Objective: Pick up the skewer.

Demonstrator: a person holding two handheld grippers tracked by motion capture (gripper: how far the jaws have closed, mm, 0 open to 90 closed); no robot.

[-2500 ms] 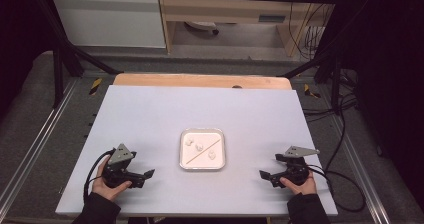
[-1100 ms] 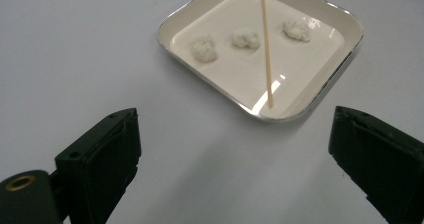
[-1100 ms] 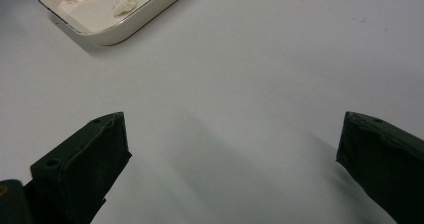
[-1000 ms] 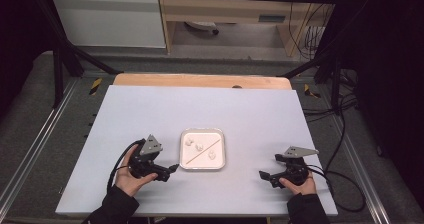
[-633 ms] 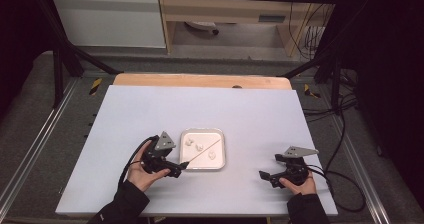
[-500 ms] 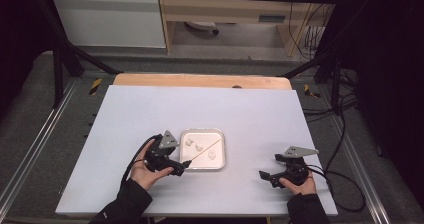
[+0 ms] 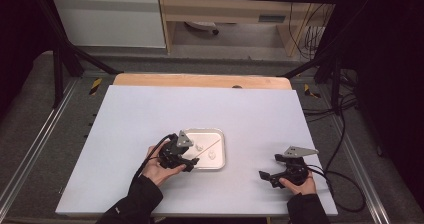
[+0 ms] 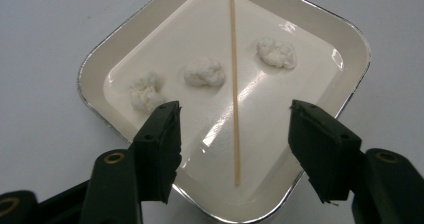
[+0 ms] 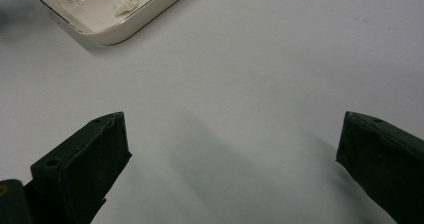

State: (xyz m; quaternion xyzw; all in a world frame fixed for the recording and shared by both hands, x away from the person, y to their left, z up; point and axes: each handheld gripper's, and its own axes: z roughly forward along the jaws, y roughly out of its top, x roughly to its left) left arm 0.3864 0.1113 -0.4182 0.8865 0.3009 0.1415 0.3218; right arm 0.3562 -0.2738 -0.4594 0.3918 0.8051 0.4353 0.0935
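Over the shallow white metal tray [image 8: 345, 44], the left gripper [image 8: 232, 134] straddles the thin wooden skewer [image 8: 233, 84] — jaws half-wide, just been closing, gripping nothing. Skewer lies flat — pads may skid off, nudging the cotton tufts [image 8: 202, 73]. Right gripper [image 9: 230, 149] idles wide open.

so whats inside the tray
Inside the tray lie three white cotton-like balls and a thin wooden stick. The left gripper covers the two near corners, so what lies there is hidden.
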